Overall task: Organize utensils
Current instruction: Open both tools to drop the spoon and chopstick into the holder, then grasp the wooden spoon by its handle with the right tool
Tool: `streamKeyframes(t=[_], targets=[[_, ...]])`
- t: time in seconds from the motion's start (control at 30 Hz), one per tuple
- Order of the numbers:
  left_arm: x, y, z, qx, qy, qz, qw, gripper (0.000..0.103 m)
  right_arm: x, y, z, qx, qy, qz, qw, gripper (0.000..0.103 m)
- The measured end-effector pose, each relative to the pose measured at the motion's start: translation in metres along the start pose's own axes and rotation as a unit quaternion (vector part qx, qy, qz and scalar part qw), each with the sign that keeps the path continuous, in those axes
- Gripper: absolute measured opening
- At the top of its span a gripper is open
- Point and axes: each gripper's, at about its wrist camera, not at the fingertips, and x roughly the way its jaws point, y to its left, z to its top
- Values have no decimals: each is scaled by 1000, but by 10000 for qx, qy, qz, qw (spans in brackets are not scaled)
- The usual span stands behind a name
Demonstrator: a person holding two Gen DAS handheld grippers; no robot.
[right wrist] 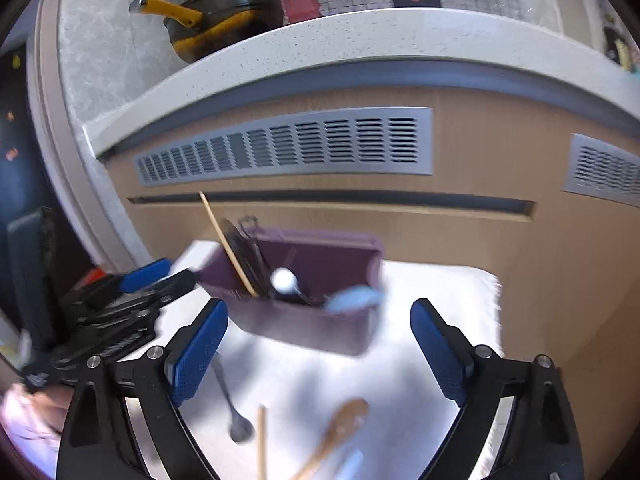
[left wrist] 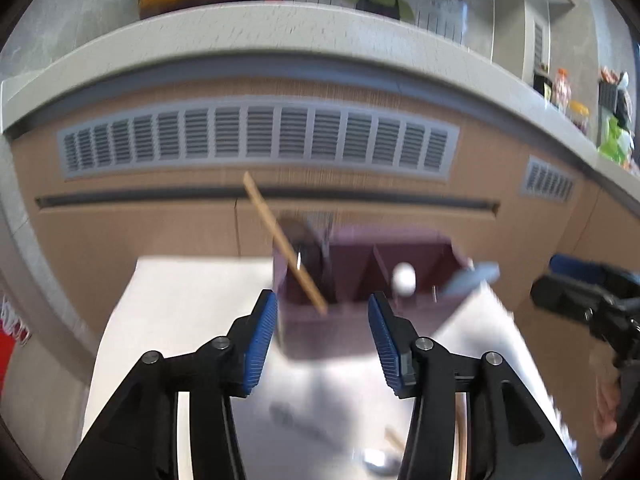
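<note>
A purple utensil holder (left wrist: 360, 272) (right wrist: 304, 312) with compartments stands on a white table (left wrist: 192, 304) (right wrist: 440, 292). A wooden chopstick (left wrist: 284, 244) (right wrist: 228, 244), dark utensils, a white-ended utensil (left wrist: 404, 276) (right wrist: 284, 280) and a light blue spoon (left wrist: 472, 276) (right wrist: 352, 298) stick out of it. My left gripper (left wrist: 322, 340) is open and empty just before the holder. My right gripper (right wrist: 320, 352) is open and empty, also before the holder. A metal spoon (right wrist: 236, 412), a chopstick (right wrist: 262, 440) and a wooden spoon (right wrist: 336, 432) lie on the table.
A wood-fronted cabinet (left wrist: 320, 208) with grey vents (left wrist: 256, 136) stands behind the table under a pale counter (right wrist: 360, 36). A black and yellow pan (right wrist: 228, 16) sits on the counter. The other gripper shows at the right of the left view (left wrist: 592, 300).
</note>
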Motion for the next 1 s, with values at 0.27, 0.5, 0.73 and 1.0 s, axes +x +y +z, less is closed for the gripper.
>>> streamKeyframes(t=[0.27,0.5,0.73,1.0], targets=[[-21,0,-66,168,948,-88,9953,58,-6,11,-62,-470,406,-932,9937,102],[-23,-3,-109,275,1570,-73,9872,67,16,15,-103,-359,963,-941,9902,102],[-28,3,-131,227,1921,-118,9810,71,55,5,-108,8,1232,-1369,9829,102],[-29,7,-132,120,2050,-195,9785,71,98,15,-108,-225,1674,-1080,9797,61]])
